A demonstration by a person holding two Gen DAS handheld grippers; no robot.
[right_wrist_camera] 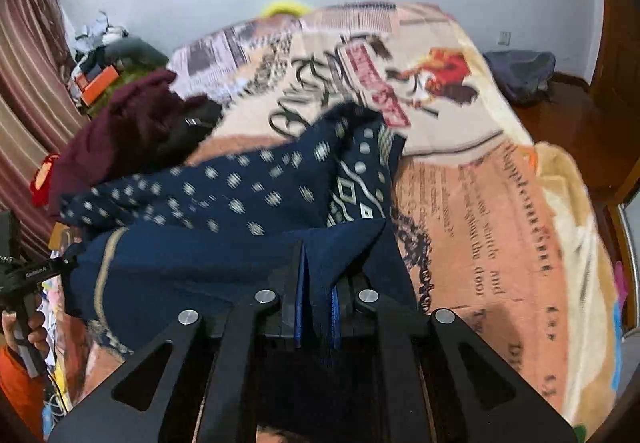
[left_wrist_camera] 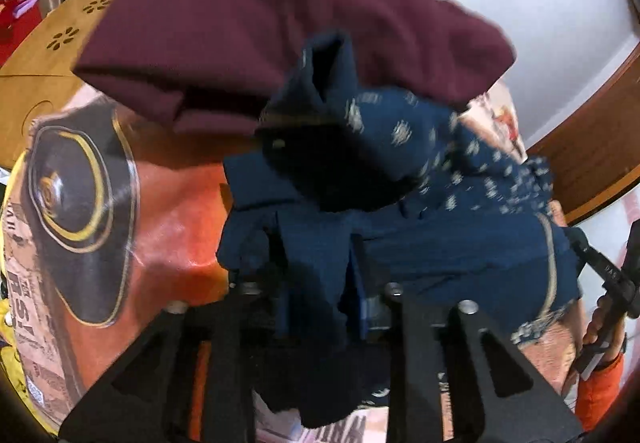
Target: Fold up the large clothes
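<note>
A navy blue garment with a white dotted print [right_wrist_camera: 224, 195] hangs bunched between my two grippers above the bed; it also shows in the left wrist view [left_wrist_camera: 400, 203]. My right gripper [right_wrist_camera: 316, 295] is shut on a fold of its plain blue edge. My left gripper [left_wrist_camera: 316, 283] is shut on another fold of the same garment; cloth hides its fingertips. A folded maroon garment [left_wrist_camera: 248, 23] lies on the bed beyond the left gripper, and shows at the left of the right wrist view [right_wrist_camera: 132, 123].
The bed is covered by a printed orange and cream blanket [right_wrist_camera: 480, 203]. A wooden headboard [left_wrist_camera: 48, 55] stands at the left. A striped curtain [right_wrist_camera: 24, 75], clutter and a dark bag [right_wrist_camera: 520, 71] line the room's edges.
</note>
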